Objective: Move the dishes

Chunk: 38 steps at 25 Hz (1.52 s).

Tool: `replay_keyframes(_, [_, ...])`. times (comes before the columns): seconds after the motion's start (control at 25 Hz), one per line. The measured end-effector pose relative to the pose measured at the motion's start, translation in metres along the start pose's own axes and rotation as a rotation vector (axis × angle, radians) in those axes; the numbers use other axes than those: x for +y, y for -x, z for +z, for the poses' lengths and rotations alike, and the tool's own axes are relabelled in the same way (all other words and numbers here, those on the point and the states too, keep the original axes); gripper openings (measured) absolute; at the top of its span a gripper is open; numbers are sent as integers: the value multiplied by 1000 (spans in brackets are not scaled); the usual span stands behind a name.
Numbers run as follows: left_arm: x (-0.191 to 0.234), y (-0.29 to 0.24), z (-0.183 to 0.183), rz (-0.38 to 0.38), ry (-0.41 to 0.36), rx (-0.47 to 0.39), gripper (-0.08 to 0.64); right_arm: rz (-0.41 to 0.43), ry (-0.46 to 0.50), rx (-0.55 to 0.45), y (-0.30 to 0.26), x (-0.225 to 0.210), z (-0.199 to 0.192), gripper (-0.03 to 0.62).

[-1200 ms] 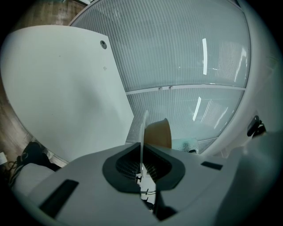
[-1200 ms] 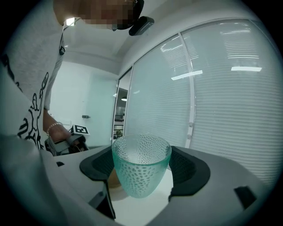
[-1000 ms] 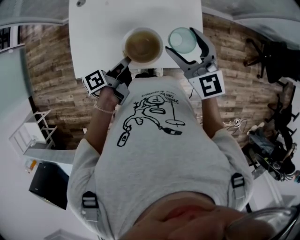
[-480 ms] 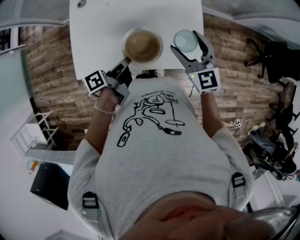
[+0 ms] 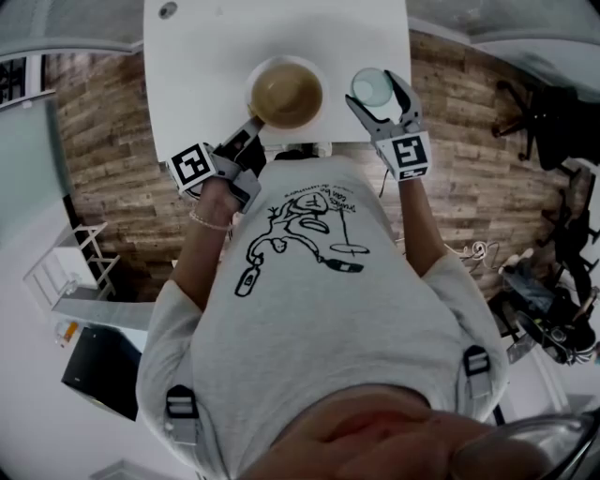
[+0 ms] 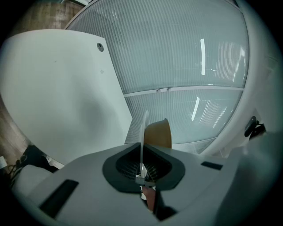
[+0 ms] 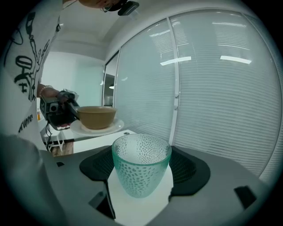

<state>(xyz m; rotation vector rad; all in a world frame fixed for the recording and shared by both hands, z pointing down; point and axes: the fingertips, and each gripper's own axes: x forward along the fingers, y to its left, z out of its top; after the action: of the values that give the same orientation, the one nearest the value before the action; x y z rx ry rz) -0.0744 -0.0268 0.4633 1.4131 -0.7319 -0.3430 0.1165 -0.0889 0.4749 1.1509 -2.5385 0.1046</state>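
A white plate (image 5: pixel 255 78) carrying a brown bowl (image 5: pixel 286 92) is at the near edge of the white table (image 5: pixel 206 66). My left gripper (image 5: pixel 254 121) is shut on the plate's near rim. In the left gripper view the plate (image 6: pixel 143 130) shows edge-on between the jaws of the left gripper (image 6: pixel 142 170), with the bowl (image 6: pixel 158 134) behind it. My right gripper (image 5: pixel 376 90) is shut on a green dimpled glass cup (image 5: pixel 371 85), low over the table's near right corner. In the right gripper view the cup (image 7: pixel 140 165) stands upright between the pads of the right gripper (image 7: pixel 141 178).
A glass partition with blinds (image 7: pixel 212 88) runs behind the table. The table has a small round hole (image 5: pixel 167 10) at its far left. Wood flooring (image 5: pixel 103 141) lies on both sides. Office chairs (image 5: pixel 534 103) stand at the right, a white rack (image 5: pixel 66 267) at the left.
My right gripper has sunk with the glass cup towards the table and looks smaller in the head view. The left gripper, plate and bowl have kept still.
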Motion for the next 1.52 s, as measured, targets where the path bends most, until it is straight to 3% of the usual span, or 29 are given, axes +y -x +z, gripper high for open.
replay_keyframes(0.36, [-2, 0, 1, -1, -3, -2, 12, -32, -19, 7, -13, -6, -49, 390])
replay_keyframes(1.52, [1, -1, 1, 17, 2, -1, 12, -50, -119, 80, -39, -19, -140, 391])
